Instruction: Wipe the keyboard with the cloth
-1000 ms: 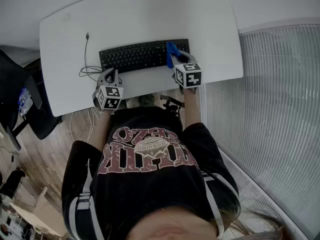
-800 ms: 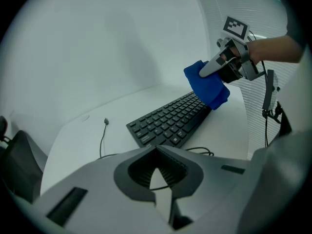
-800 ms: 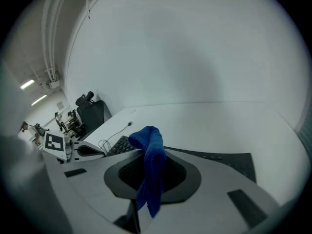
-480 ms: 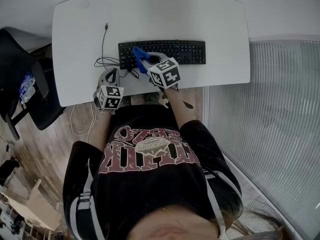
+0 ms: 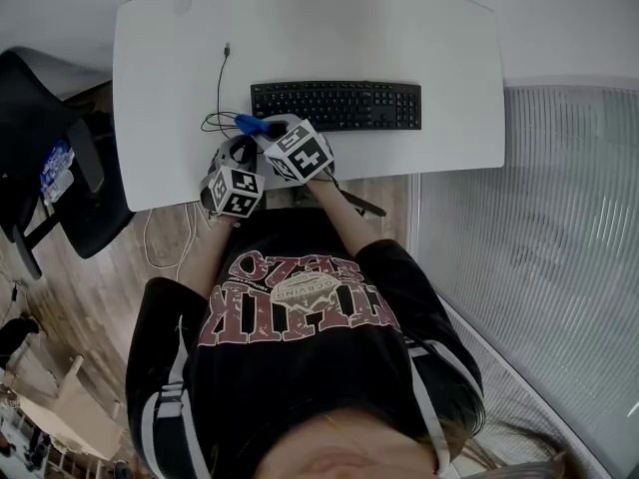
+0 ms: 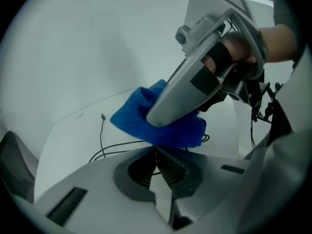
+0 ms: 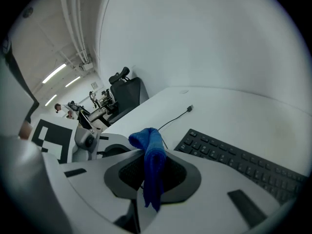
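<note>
A black keyboard lies across the middle of the white desk; the right gripper view shows its keys to the right of the jaws. My right gripper is just left of the keyboard's left end, shut on a blue cloth that hangs folded between its jaws. My left gripper sits close beside it near the desk's front edge, jaws shut with nothing in them. In the left gripper view the cloth hangs right above those jaws.
A thin black cable runs from a loose plug down to a tangle left of the keyboard, under the cloth. A black office chair stands left of the desk. A white ribbed panel fills the right side.
My right gripper has carried the cloth leftward along the keyboard, from its right end past its left end, and now sits next to the left gripper. The left gripper has barely moved.
</note>
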Tool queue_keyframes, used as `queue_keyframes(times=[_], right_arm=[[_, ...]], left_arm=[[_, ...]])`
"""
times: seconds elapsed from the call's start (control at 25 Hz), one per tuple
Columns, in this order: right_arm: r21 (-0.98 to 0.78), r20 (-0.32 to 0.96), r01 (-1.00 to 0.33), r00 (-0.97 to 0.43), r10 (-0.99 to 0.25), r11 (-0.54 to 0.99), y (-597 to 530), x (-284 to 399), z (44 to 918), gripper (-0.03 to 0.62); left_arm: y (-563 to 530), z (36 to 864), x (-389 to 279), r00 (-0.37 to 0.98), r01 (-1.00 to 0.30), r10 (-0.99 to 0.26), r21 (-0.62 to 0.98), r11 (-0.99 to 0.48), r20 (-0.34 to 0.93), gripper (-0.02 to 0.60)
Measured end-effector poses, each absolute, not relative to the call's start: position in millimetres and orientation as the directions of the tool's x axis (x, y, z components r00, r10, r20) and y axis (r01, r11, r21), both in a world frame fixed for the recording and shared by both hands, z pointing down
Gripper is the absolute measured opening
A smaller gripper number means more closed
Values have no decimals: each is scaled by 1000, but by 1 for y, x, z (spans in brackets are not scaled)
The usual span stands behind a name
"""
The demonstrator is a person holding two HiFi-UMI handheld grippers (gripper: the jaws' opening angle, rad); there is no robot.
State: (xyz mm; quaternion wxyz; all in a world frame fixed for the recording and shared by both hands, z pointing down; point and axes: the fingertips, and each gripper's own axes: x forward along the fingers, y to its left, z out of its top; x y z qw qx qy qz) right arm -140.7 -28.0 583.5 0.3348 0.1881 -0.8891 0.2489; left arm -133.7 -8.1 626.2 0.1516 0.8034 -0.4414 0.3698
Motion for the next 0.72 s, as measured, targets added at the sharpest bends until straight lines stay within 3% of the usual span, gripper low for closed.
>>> queue_keyframes(times=[0.2, 0.72], right_arm=[[-380, 686, -515, -714, -139, 768, -24, -152, 599, 64], [-150, 747, -493, -624, -229, 857, -27, -151, 606, 64]], left_arm=[[-5, 632, -137, 337, -814, -580, -80, -575, 741, 40], [-6, 635, -138, 333, -816, -569, -72, -573, 752, 40]])
